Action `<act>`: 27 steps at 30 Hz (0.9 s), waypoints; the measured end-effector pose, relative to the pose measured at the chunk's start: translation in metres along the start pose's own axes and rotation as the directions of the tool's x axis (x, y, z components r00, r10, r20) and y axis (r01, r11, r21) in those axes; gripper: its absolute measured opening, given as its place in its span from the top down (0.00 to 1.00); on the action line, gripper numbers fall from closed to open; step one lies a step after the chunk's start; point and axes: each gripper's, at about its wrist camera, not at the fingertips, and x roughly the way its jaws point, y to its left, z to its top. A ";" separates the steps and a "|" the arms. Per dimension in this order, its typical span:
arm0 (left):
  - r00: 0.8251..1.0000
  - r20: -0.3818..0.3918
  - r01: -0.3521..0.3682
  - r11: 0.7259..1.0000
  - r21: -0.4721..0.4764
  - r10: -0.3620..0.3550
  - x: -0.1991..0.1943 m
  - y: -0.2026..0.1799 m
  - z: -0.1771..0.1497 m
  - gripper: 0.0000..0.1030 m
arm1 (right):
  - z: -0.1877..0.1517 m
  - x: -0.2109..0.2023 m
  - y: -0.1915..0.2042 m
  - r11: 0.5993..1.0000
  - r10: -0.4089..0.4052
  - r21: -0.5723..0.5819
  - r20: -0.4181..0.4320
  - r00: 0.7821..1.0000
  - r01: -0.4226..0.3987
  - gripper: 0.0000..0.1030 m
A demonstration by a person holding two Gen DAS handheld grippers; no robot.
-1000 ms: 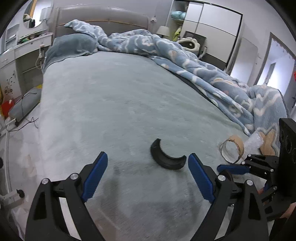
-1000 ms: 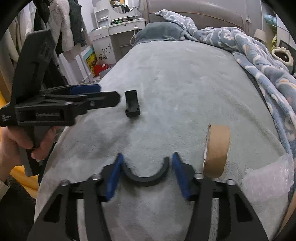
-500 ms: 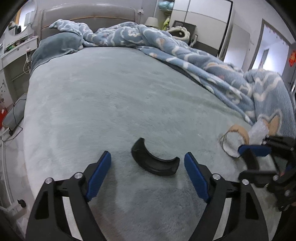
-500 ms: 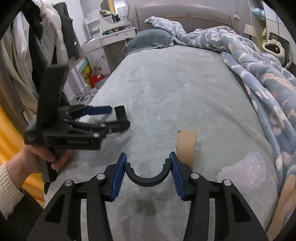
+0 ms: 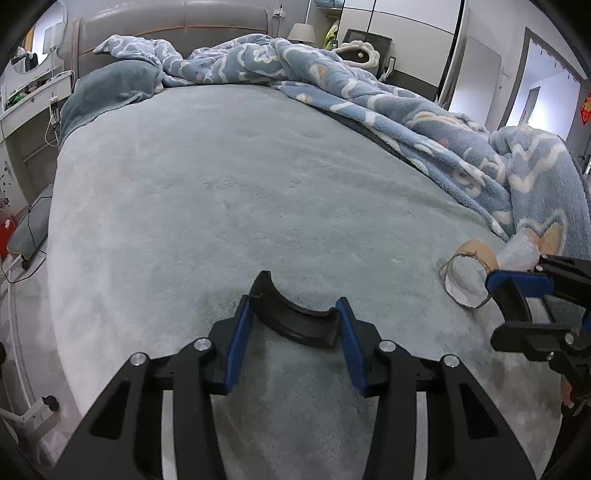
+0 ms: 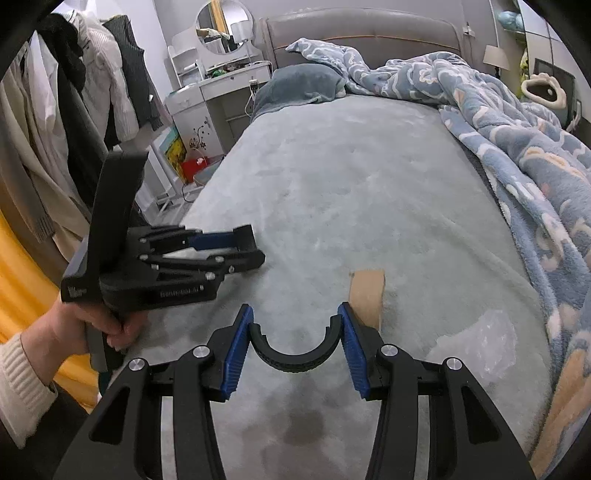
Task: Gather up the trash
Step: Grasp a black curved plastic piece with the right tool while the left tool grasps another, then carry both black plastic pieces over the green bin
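My left gripper is shut on a black curved half-ring at the near edge of the grey bed cover; it also shows in the right wrist view. My right gripper is shut on a second black half-ring and holds it above the cover; it also shows in the left wrist view. A brown cardboard tape roll stands on edge just beyond the right gripper, also seen in the right wrist view. A piece of clear bubble wrap lies to its right.
A rumpled blue patterned blanket runs along the bed's right side. A grey pillow and the headboard lie at the far end. A white dresser and hanging clothes stand left of the bed.
My left gripper has moved forward and closed its fingers on the black half-ring that lay on the cover. My right gripper has lifted slightly with its half-ring.
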 end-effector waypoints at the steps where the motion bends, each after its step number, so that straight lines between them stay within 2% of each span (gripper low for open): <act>1: 1.000 -0.001 -0.003 1.000 -0.001 0.003 -0.002 0.000 0.000 0.53 | 0.002 0.000 0.002 1.000 0.001 0.000 0.002 1.000 -0.001 0.53; 10: 0.997 -0.016 -0.076 0.996 -0.042 0.075 -0.031 0.008 -0.009 0.54 | 0.022 -0.004 0.037 0.999 0.039 -0.029 0.029 0.999 -0.038 0.53; 18: 0.989 0.002 -0.149 0.983 -0.105 0.150 -0.076 0.028 -0.022 0.54 | 0.029 -0.013 0.068 0.998 0.054 -0.040 0.038 0.998 -0.052 0.53; 27: 0.976 0.008 -0.213 0.957 -0.197 0.219 -0.120 0.052 -0.056 0.54 | 0.018 -0.022 0.107 0.997 0.075 -0.034 0.035 0.997 -0.074 0.53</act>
